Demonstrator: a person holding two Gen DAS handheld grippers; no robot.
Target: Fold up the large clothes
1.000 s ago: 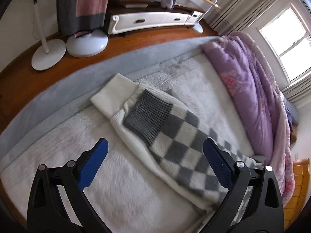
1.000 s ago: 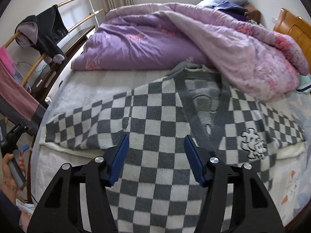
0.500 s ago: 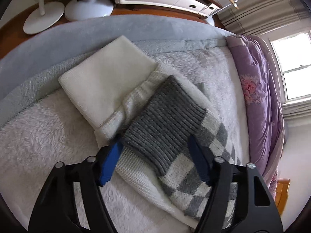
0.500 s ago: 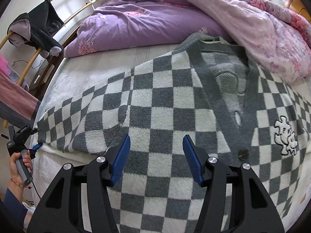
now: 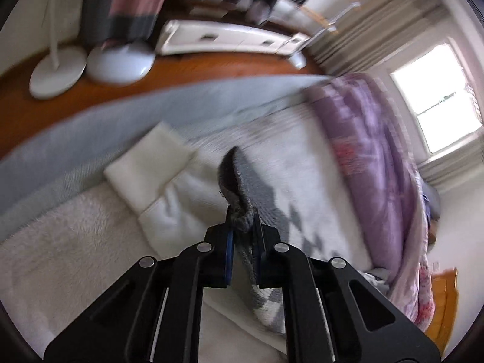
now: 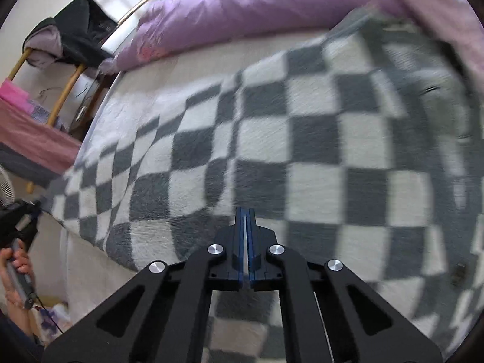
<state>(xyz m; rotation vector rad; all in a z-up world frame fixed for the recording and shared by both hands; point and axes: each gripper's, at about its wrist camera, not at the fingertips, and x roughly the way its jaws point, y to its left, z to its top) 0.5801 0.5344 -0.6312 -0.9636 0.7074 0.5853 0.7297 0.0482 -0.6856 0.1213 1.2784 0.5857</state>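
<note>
Since half a second earlier, both claws have gone from spread apart to pressed together, and both views are now blurred by motion. The bed (image 5: 75,242), covered in a fluffy white blanket, fills most of each view, with a purple quilt (image 6: 242,3) bunched along its far side. Spread flat across the bed lies the grey-and-white checkered cardigan (image 6: 302,151), its body filling the right wrist view. One sleeve reaches toward the bed's edge, where a white garment (image 5: 151,163) lies beneath it. The left claw (image 5: 242,227) is clamped on the grey ribbed cuff (image 5: 231,175) of that sleeve, and the cuff stands up on edge above the blue pads. The right claw (image 6: 245,220) is closed at the cardigan's lower edge, near the hem; its blue pads sit almost touching, and whether fabric is caught between them cannot be told. Beyond the bed, two white round stand bases (image 5: 87,66) rest on a wooden floor.
</note>
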